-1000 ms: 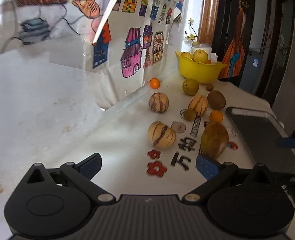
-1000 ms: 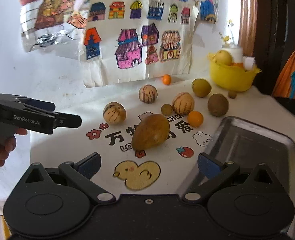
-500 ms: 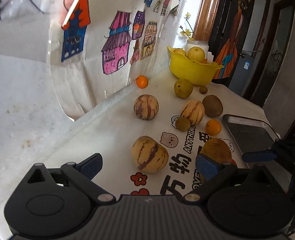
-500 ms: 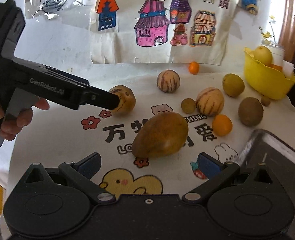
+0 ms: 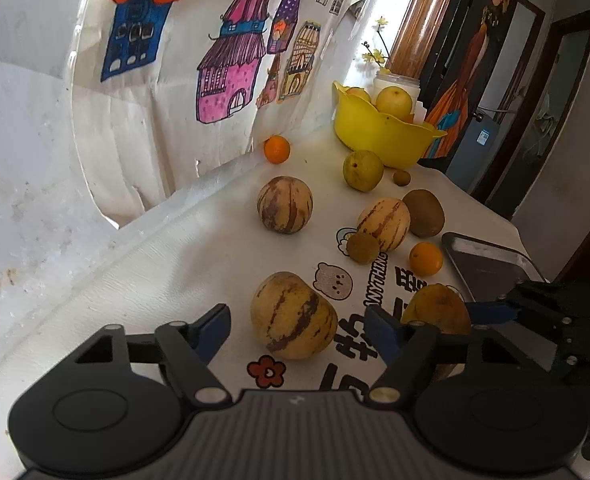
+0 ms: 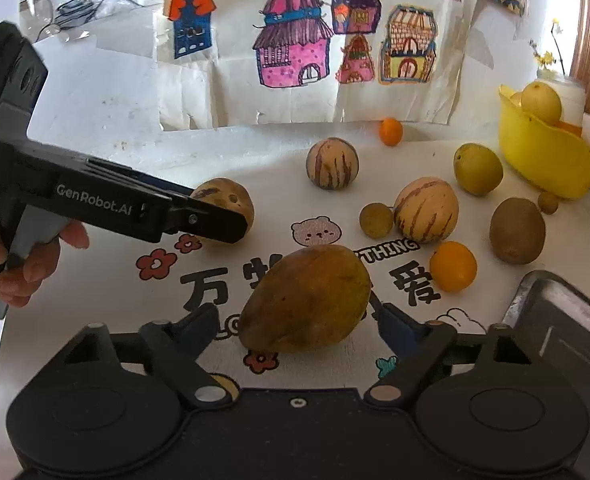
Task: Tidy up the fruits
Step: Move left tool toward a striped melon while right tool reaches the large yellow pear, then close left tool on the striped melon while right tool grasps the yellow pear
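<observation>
A striped yellow melon [image 5: 293,316] lies on the printed tablecloth between the fingers of my left gripper [image 5: 295,326]. Its jaws are closing, with a gap still showing on each side of the melon. In the right wrist view the left gripper [image 6: 211,220] reaches over this same melon [image 6: 225,204]. A brown-yellow mango [image 6: 307,300] lies between the fingers of my right gripper [image 6: 295,320]. These jaws are closing too; the right pad is almost at the mango's skin, and the left pad stands clear. The right gripper [image 5: 495,308] shows beside the mango [image 5: 435,308].
A yellow bowl [image 6: 543,164] with fruit stands at the back right. A metal tray [image 6: 563,312] lies at the right. Two more striped melons [image 6: 332,163] [image 6: 426,209], oranges [image 6: 453,266], a kiwi [image 6: 517,230] and a yellow-green fruit [image 6: 478,168] lie scattered. The wall with drawings runs behind.
Both grippers have moved forward and down onto the fruit. The melon now sits between the left fingers and the mango between the right fingers. Both pairs of jaws have narrowed.
</observation>
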Action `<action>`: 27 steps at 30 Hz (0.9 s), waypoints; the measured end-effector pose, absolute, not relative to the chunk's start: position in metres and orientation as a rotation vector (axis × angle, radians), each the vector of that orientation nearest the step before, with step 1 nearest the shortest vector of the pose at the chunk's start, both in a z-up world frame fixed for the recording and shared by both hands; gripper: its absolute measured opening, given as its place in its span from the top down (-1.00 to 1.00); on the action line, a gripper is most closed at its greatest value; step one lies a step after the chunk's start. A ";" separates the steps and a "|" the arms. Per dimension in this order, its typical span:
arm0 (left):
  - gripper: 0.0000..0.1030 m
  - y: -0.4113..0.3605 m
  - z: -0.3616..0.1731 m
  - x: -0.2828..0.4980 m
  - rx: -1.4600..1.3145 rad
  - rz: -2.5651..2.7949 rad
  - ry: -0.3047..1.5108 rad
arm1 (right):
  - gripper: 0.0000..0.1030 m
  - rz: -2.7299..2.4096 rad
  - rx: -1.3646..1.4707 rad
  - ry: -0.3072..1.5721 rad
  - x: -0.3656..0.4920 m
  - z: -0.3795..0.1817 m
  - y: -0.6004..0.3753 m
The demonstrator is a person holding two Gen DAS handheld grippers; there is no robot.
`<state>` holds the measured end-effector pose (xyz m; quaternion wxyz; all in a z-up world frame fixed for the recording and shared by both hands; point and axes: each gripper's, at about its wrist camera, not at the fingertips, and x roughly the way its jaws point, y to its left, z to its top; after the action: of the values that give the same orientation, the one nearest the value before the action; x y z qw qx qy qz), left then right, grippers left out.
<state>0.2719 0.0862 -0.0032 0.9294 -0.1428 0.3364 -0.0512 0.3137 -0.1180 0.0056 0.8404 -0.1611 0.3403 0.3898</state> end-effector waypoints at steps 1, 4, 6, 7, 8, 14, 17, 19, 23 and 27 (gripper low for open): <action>-0.39 0.087 -0.004 0.273 -0.298 -0.108 0.692 | -0.62 0.827 -0.329 0.726 0.316 0.004 -0.118; -0.21 0.091 -0.007 0.277 -0.325 -0.109 0.705 | -0.58 0.842 -0.276 0.739 0.323 0.002 -0.119; -0.15 0.093 -0.008 0.277 -0.332 -0.098 0.699 | -0.56 0.849 -0.244 0.752 0.328 0.000 -0.121; -0.14 0.094 -0.008 0.277 -0.336 -0.100 0.698 | -0.55 0.853 -0.233 0.753 0.330 0.000 -0.122; -0.12 0.095 -0.008 0.278 -0.341 -0.102 0.698 | -0.55 0.856 -0.223 0.753 0.331 -0.001 -0.123; -0.02 0.092 -0.009 0.281 -0.340 -0.114 0.700 | -0.33 0.862 -0.163 0.754 0.336 0.000 -0.127; 0.00 0.091 -0.009 0.281 -0.335 -0.109 0.703 | -0.30 0.865 -0.145 0.753 0.336 0.000 -0.127; 0.01 0.091 -0.009 0.281 -0.343 -0.103 0.707 | -0.29 0.863 -0.144 0.746 0.335 -0.001 -0.128; 0.03 0.090 -0.007 0.279 -0.345 -0.090 0.716 | -0.28 0.850 -0.109 0.750 0.333 -0.001 -0.133; 0.04 0.088 -0.005 0.274 -0.333 -0.072 0.718 | -0.26 0.842 -0.098 0.734 0.327 0.001 -0.140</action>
<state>0.2740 0.0879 -0.0053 0.9222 -0.1621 0.3495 -0.0353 0.3266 -0.1396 0.0009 0.8469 -0.0466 0.3480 0.3993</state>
